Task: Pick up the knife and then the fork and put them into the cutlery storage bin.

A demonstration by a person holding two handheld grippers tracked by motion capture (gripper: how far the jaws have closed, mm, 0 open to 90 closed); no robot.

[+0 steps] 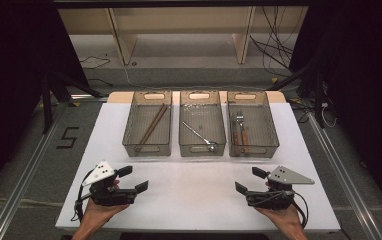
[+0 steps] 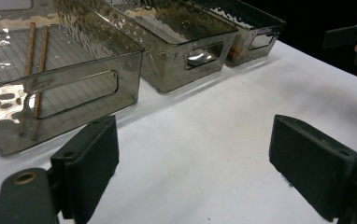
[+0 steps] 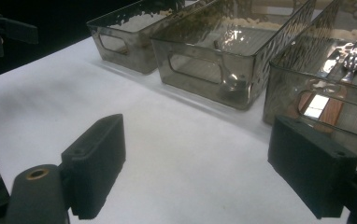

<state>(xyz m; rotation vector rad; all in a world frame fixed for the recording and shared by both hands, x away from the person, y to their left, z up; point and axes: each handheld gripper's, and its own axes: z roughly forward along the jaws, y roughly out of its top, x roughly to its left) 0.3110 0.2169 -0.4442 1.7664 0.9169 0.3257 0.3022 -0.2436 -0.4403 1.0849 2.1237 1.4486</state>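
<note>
The left hand-held gripper (image 1: 129,180) rests low over the white worktop (image 1: 194,190) at about seven o'clock, its jaws spread wide with nothing between them. The right hand-held gripper (image 1: 251,181) sits opposite at about five o'clock, released the same way and also empty. Each faces inward across the bare near strip of the worktop.

The cutlery lies well apart from both, in three smoky clear bins in a row from eleven to one o'clock. The left bin (image 1: 147,145) holds a pair of brown chopsticks (image 1: 151,125) lying slantwise. The middle bin (image 1: 202,146) holds a metal spoon (image 1: 199,135), bowl toward the near wall. The right bin (image 1: 253,147) holds a fork (image 1: 239,120) and what looks like a second wooden-handled piece beside it.

I judge all of these light and stiff. The chopsticks are thin and likely to roll or scissor apart, so a pinch across both near the middle seems safest. The spoon's polished shaft looks slippery; its neck just above the bowl gives a surer hold. The wooden handles should offer better friction than the metal tines.

The bins' rippled walls and glare blur much of what lies inside in both gripper views. The right gripper view shows only the fork's tines (image 3: 354,58) and a patch of wood. Whether the fork's companion is a knife or another fork cannot be told.
</note>
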